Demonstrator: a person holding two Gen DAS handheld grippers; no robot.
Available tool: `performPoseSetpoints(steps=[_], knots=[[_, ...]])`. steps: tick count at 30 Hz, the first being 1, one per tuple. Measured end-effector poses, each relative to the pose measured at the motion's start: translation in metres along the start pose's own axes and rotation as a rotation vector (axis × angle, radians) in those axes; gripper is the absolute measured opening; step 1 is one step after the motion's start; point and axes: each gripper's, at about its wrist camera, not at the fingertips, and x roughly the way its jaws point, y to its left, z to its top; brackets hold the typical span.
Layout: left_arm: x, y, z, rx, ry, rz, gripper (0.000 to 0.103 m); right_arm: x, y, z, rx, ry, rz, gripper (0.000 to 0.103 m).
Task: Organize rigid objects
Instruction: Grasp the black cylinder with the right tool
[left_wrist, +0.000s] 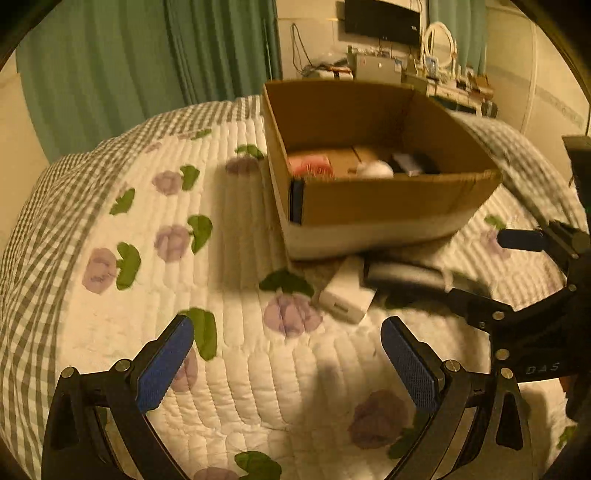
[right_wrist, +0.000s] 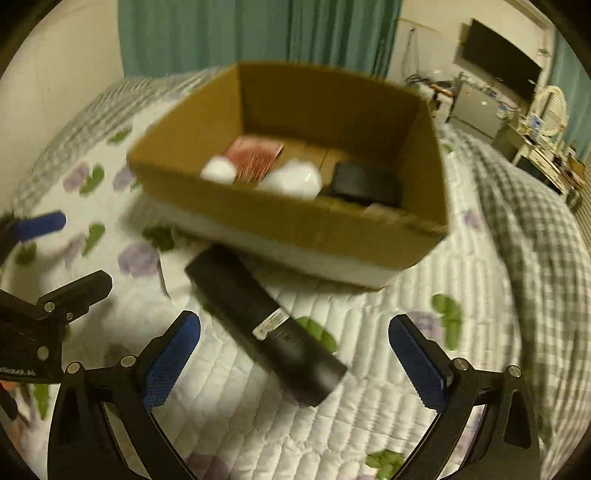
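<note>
I've both tongs spread apart, gripping nothing — left tongs (left_wrist: 288, 360), right tongs (right_wrist: 293, 354) over the black cylinder (right_wrist: 264, 323) beside the cardboard box (right_wrist: 295, 221).

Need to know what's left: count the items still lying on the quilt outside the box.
2: a white charger and a black cylinder, both just in front of the cardboard box. Others may be hidden.

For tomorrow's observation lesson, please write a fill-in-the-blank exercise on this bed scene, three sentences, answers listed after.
1. The open brown cardboard box rests on a quilt printed with purple ____.
2. The long black cylindrical device lies ____ the box.
3. Both the left gripper and the right gripper have jaws that are ____.

Missing words: flowers; outside; open
</note>
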Motion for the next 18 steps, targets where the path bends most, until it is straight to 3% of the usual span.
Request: performPoseSetpoints(steps=[3, 6, 7, 14, 18], knots=[[0.005, 0.002, -0.006, -0.012, 0.025, -0.008, 0.103, 0.017, 0.011, -0.005, -0.049, 0.038, 0.032, 0.096], [0.007, 0.004, -0.010, -0.017, 0.038, -0.001, 0.103, 0.032, 0.020, -0.009, -0.102, 0.095, 0.033, 0.080], [0.008, 0.004, -0.011, -0.020, 0.043, 0.001, 0.103, 0.036, 0.021, -0.010, -0.101, 0.112, 0.048, 0.079], [0.008, 0.009, -0.010, -0.049, 0.061, -0.033, 0.103, 0.048, 0.013, -0.013, -0.099, 0.140, -0.006, 0.057], [0.004, 0.005, -0.007, -0.036, 0.052, -0.038, 0.103, 0.033, 0.011, -0.021, -0.086, 0.140, 0.011, 0.034]])
